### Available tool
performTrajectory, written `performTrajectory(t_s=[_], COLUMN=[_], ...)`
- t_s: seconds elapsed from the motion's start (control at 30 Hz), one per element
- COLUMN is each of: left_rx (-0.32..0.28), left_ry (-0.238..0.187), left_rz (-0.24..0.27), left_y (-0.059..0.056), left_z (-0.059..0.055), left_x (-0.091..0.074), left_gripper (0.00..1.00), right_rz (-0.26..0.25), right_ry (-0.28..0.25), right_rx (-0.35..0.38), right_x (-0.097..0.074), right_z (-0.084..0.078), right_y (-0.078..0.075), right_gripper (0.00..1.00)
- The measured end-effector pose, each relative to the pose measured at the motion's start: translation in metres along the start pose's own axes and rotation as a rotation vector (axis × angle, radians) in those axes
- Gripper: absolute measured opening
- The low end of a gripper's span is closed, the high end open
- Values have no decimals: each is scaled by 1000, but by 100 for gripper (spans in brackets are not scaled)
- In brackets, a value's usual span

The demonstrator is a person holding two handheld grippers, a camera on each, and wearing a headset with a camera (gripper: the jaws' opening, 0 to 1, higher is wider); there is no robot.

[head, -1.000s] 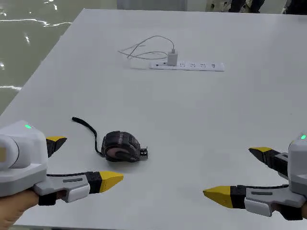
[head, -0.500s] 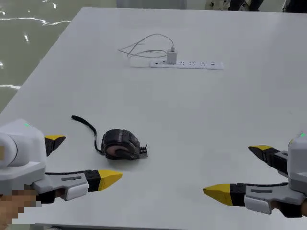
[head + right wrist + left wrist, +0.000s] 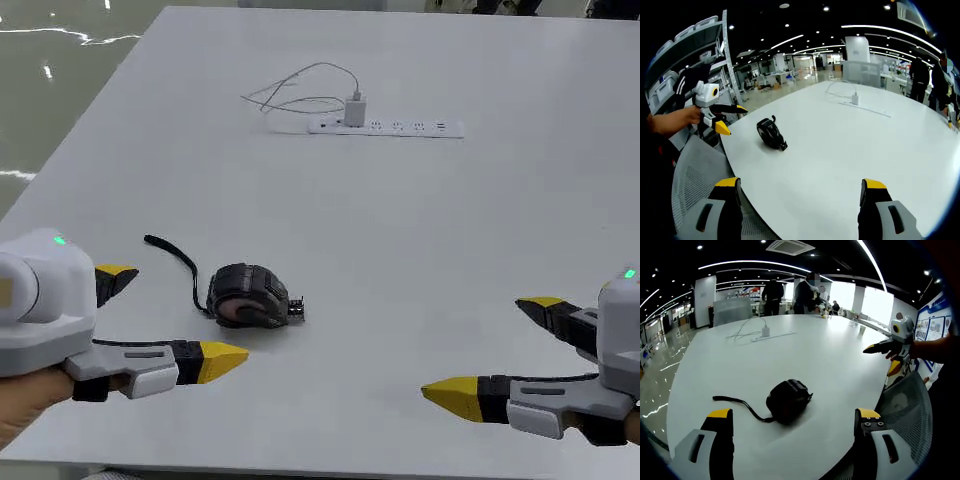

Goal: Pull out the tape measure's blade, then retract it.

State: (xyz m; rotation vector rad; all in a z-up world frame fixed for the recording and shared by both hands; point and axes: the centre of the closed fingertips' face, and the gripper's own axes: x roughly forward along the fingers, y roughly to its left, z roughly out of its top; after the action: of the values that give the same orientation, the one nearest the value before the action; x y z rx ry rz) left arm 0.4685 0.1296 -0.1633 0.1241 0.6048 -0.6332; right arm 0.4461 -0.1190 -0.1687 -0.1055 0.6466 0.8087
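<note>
White and broad, the table (image 3: 400,230) stretches away from the person, with a glossy floor (image 3: 40,90) beyond its left edge.

The left hand-held gripper (image 3: 175,315) hovers low over the near left part of the table. Its yellow-tipped jaws are spread wide with nothing between them. The right hand-held gripper (image 3: 483,347) hangs over the near right part, its jaws just as wide and also empty. The two are well apart.

The tape measure (image 3: 248,296) lies on the table just ahead of the left hand-held gripper, near its jaws but touching neither. In the left gripper view it sits between the two jaw tips and a little beyond them. It is a dark, rounded case lying on its side, with its mouth pointing toward the right hand-held gripper. Only the small end hook shows at the mouth. A black strap (image 3: 172,258) trails from the other end of the case across the table, away to the left.

Far across the table lies a white power strip (image 3: 400,127). A white charger (image 3: 355,106) is plugged into its left end, and a thin pale cable (image 3: 295,90) loops loosely beside it.

A grey mesh chair (image 3: 695,180) stands at the table's near edge. People (image 3: 772,290) stand in the lit hall beyond the far end.
</note>
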Motion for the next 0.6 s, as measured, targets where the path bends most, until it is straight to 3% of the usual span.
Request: performTrajectory(t_s=[0.17,0.23,0.43,0.6], left_rx=[73,88,145,191], left_ry=[2,34,35,31], left_rz=[-36,-41,-96,-127], left_y=[5,8,13,19], left_z=[3,-1,1,-2], left_x=[12,16,29,40], left_gripper=[96,92,90,78], right_rz=[0,-1,-5,-9], right_ry=[4,6,12,15], right_rx=[3,4,7,9], right_x=[1,2,2,2], right_z=[-1,-1,-1,0], right_y=[0,0,-1,-3], right_gripper=[98,98,98,98])
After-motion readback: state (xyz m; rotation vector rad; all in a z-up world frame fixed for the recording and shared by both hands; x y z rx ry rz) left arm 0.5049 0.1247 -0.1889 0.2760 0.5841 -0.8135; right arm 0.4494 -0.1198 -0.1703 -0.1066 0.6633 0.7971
